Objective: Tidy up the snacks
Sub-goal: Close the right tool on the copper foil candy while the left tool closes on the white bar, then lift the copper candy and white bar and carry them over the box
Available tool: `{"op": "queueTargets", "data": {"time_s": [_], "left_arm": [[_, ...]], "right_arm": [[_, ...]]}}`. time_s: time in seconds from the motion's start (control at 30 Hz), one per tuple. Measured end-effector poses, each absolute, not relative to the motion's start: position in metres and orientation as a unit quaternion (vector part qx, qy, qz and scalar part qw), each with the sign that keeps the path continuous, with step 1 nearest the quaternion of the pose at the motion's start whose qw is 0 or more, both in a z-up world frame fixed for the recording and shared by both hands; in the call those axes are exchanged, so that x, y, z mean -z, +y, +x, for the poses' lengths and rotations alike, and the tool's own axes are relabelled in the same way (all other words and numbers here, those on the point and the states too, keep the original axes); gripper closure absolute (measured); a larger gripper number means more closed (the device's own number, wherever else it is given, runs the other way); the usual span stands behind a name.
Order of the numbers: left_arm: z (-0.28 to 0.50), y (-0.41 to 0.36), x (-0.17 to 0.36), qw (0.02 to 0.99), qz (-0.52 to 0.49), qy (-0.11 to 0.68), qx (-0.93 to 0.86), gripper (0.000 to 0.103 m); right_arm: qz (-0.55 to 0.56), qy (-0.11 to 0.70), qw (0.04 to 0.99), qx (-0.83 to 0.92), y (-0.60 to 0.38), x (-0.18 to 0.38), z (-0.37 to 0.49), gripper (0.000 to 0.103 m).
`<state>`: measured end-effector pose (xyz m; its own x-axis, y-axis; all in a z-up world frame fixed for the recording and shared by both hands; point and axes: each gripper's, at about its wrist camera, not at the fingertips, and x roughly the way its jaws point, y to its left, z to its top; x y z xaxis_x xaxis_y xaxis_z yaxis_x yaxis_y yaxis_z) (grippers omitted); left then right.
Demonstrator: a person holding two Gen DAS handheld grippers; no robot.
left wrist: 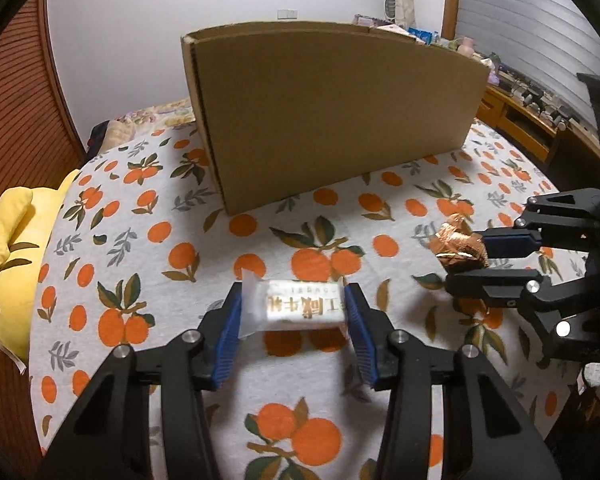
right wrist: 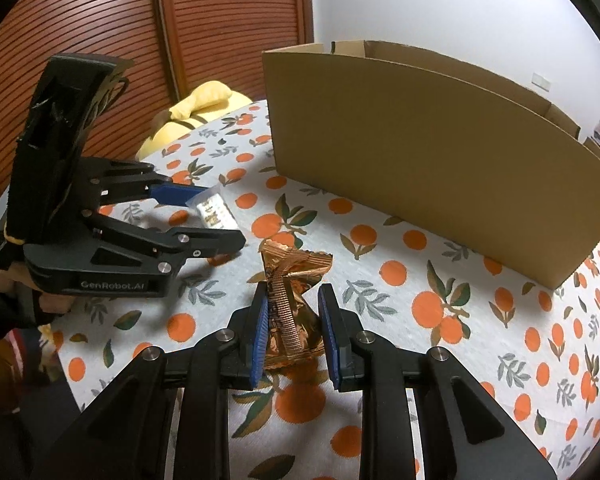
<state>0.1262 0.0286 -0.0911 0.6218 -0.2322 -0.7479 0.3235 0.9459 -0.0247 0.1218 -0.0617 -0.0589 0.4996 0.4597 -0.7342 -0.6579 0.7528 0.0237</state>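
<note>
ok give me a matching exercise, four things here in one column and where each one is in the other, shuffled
1. white snack bar
2. copper foil snack
3. cardboard box
4. yellow plush

a. standing on the orange-print cloth
b. between the right tongs
c. at the table's edge, by the slatted door
d. between the left tongs

Pairs: 1-d, 2-b, 3-a, 4-c

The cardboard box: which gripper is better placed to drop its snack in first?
Probably the left gripper: the box stands straight ahead of it and its white snack is held. The right gripper, holding the gold packet, sits off to the side.
</note>
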Motion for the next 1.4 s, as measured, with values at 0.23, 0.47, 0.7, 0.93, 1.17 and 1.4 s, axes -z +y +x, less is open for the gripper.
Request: {"op": "queueTargets", "data": {"time_s": [0.23, 0.47, 0.7, 0.93, 1.17, 1.4], "left_arm": [[0.119, 0.019, 0.071, 0.905, 0.051, 0.387, 0.169, 0.055], [0.114, 0.008, 0.052, 0.91, 0.045, 0.368, 0.183, 0.055], [0.112, -0.005, 0.043, 0.91, 0.045, 0.361, 0.197, 0.055], [0.114, -0.017, 0.036, 0.911, 0.046, 0.354, 0.206, 0.055], [0.121, -0.029, 0.025, 0.913, 0.05, 0.343, 0.215, 0.055], [0.134, -0.039, 0.007, 0.917, 0.053, 0.329, 0.219, 0.055]], "right_arm": [[-0.124, 0.371, 0.862, -0.323, -0.071, 0.053, 0.118, 0.08], [-0.119, 0.361, 0.87, -0.314, -0.084, 0.045, 0.111, 0.08], [-0.112, 0.353, 0.878, -0.303, -0.1, 0.04, 0.105, 0.081], [-0.098, 0.348, 0.885, -0.291, -0.119, 0.033, 0.101, 0.08], [-0.089, 0.343, 0.893, -0.277, -0.138, 0.025, 0.1, 0.08], [-0.089, 0.328, 0.903, -0.264, -0.152, 0.006, 0.101, 0.08]]}}
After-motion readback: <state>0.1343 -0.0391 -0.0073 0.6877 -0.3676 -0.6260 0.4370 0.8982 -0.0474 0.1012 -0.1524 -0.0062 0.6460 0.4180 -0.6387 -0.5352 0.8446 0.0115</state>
